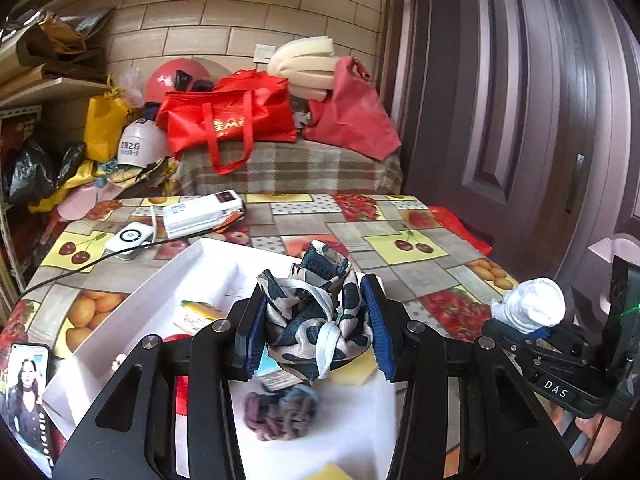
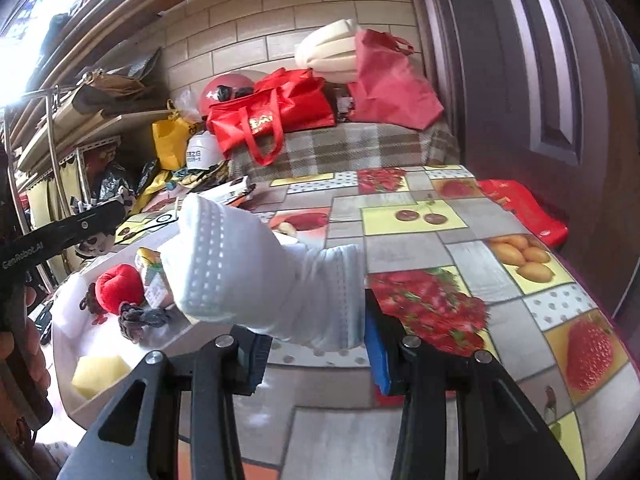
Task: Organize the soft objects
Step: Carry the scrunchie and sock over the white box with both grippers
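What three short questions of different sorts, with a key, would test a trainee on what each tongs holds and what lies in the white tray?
1. True or false: the left tongs are shut on a white rolled cloth.
2. Multiple choice: what do the right tongs grip? A) yellow sponge B) white rolled cloth C) red plush
3. Fill in: in the right wrist view, the red plush and yellow sponge lie in the white ____.

Key: 1 false, they grip the blue-and-cream patterned cloth bundle; 2 B, the white rolled cloth; 3 tray.
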The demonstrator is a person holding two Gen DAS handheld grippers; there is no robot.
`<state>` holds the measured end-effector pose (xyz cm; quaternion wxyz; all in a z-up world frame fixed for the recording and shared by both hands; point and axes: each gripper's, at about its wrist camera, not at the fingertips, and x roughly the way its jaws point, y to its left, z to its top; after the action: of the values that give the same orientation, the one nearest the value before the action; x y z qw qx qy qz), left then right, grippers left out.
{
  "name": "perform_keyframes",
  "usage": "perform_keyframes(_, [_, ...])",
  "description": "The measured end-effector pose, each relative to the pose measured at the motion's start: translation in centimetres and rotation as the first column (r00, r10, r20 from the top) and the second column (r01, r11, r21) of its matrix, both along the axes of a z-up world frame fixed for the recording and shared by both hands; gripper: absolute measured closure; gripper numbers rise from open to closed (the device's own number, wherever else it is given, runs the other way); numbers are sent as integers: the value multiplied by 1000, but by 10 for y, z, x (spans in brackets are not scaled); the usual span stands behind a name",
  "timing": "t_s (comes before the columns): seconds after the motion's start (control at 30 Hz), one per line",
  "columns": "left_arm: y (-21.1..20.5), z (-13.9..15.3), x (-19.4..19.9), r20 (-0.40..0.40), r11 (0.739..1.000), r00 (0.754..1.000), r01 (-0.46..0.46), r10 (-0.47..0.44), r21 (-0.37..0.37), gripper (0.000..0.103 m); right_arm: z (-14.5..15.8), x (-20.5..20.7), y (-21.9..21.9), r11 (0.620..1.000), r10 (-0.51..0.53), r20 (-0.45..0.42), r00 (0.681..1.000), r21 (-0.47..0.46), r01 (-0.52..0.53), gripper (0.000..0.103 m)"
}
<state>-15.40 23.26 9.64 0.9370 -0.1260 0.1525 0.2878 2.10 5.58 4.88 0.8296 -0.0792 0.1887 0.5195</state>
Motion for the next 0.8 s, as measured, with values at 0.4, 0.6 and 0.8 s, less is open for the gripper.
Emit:
perform_keyframes(0.4, [35,-6,-20,-4,994,995,-101,101,-38,59,12,-30,39,994,107,-1,994,22,-107,61])
perform_keyframes(0.6, [51,-12,-28,-12,987,990,-143,143,-76,59,32,-44,60,985,163,-7,987,56,-163,61])
perform_keyframes(0.8, [56,-13,-33,-14,982,985,-170,170,-78,59,42,-55,84,978,201,-11,979,64,-200,61])
